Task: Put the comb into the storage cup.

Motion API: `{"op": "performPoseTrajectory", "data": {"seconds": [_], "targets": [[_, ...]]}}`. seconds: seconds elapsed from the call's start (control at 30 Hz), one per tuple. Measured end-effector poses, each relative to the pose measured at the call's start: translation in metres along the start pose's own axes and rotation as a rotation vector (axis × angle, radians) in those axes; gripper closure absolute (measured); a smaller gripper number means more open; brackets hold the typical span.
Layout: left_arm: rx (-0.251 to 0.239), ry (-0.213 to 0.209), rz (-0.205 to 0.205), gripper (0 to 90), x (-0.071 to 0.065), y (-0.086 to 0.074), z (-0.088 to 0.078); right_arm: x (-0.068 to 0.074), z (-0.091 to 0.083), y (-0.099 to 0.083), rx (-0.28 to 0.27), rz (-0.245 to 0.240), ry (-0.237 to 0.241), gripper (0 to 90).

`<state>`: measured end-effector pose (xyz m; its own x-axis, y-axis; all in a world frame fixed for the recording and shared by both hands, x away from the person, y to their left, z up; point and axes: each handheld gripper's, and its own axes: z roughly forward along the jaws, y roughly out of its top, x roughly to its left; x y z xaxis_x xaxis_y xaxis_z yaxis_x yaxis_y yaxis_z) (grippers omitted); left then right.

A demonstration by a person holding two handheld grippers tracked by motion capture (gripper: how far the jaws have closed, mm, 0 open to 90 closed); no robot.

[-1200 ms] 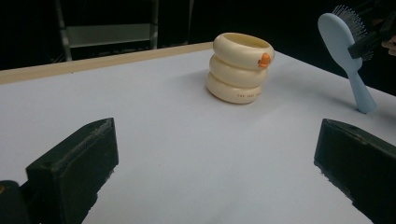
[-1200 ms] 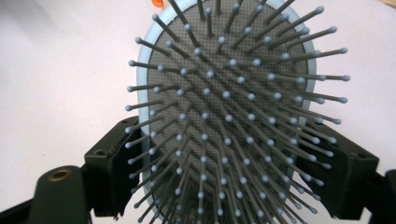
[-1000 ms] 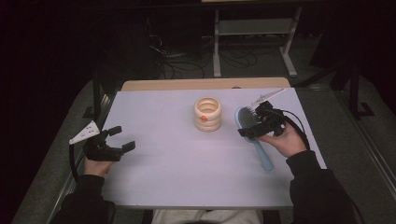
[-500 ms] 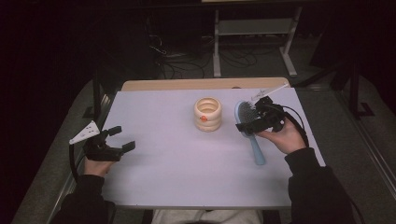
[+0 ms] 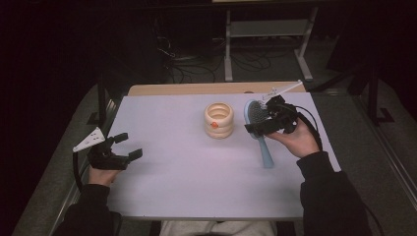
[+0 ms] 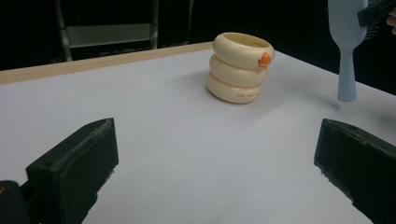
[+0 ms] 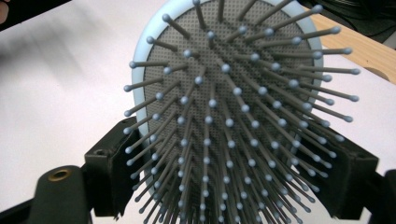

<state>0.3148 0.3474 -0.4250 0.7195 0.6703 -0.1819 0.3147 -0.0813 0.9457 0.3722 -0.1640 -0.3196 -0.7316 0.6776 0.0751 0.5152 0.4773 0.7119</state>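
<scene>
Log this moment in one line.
right gripper: shut on hairbrush, handle end on table | left gripper: open, idle | ring holder: untouched

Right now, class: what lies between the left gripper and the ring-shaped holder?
Nothing: the high view shows bare table between the left gripper and the holder.
</scene>
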Motion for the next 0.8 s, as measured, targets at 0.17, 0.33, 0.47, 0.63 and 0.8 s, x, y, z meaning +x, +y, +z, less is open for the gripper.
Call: {"op": "performPoseTrajectory", "data": {"seconds": [0.17,0.33,0.47,0.63,0.8], "targets": [[0.000,0.000,0.001,0.0,0.000,0.000,0.000,0.001,-0.002,0.007,-0.017,-0.005,0.002,18.8],[-0.001,-0.001,0.000,0.0,0.000,0.000,0.000,0.001,-0.005,0.015,-0.034,-0.009,0.002,18.8],[-0.001,-0.001,0.001,0.0,0.000,0.000,0.000,0.001,-0.008,0.021,-0.050,-0.014,0.001,18.9],[-0.001,-0.002,0.000,0.0,0.000,0.000,0.000,0.001,-0.011,0.030,-0.062,-0.020,0.002,18.8],[-0.003,-0.003,0.002,0.0,0.000,0.000,0.000,-0.001,-0.014,0.038,-0.074,-0.019,0.006,18.8]]}}
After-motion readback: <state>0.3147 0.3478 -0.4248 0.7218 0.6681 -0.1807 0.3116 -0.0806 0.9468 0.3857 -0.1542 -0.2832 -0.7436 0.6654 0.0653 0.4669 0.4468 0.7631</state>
